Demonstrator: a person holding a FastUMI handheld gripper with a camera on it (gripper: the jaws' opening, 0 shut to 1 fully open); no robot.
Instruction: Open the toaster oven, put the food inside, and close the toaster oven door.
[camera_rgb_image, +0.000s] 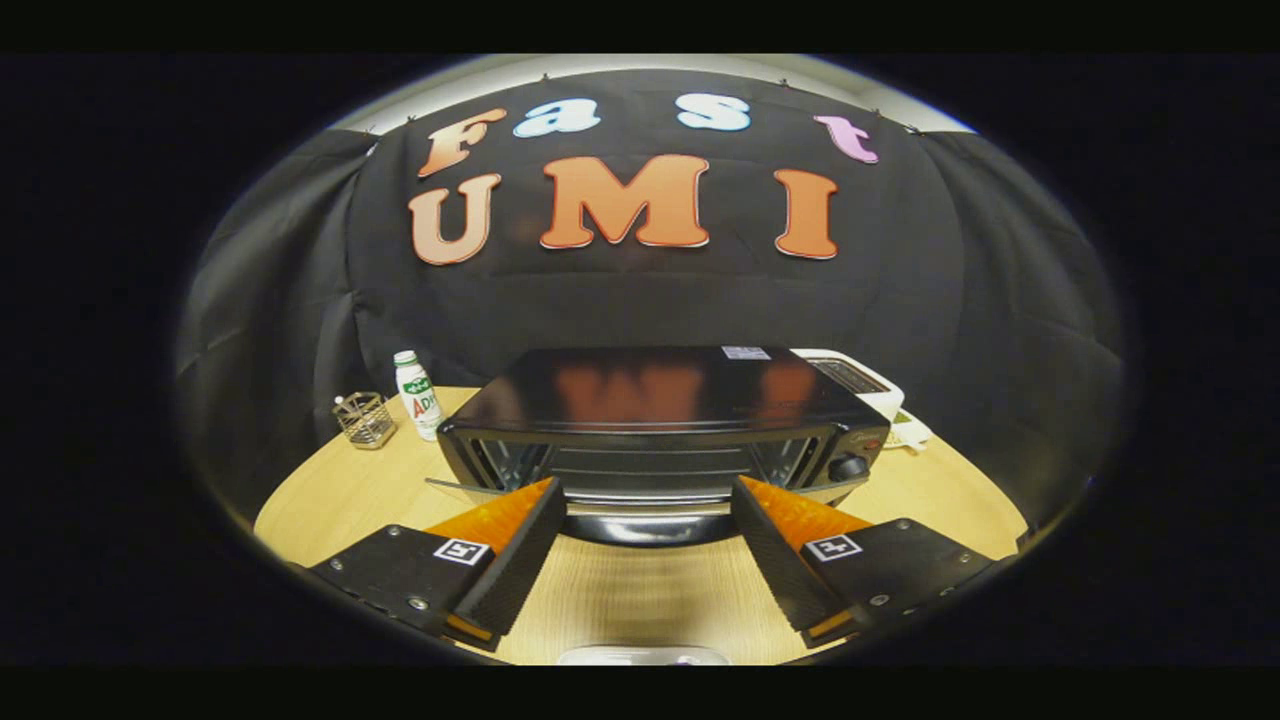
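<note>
Facing the toaster oven (660, 420) with its fingers spread wide and nothing between them, the gripper (648, 500) sits just short of the door (645, 520), which appears folded down toward it. The food cannot be made out among the bottle (416, 393), wire basket (364, 418) and white appliance (860, 385) behind; a pale edge near the gripper's base is unidentifiable. Advancing low would likely strike the door lip, shoving the oven across the table (640, 600)

One black glossy-topped toaster oven (660, 420) on one round pale wooden table (340, 490); one white plastic bottle (416, 394) with green cap; one small wire mesh basket (365, 419); one white appliance (860, 385) behind; one gripper (648, 500), two fingers spread wide apart.
</note>
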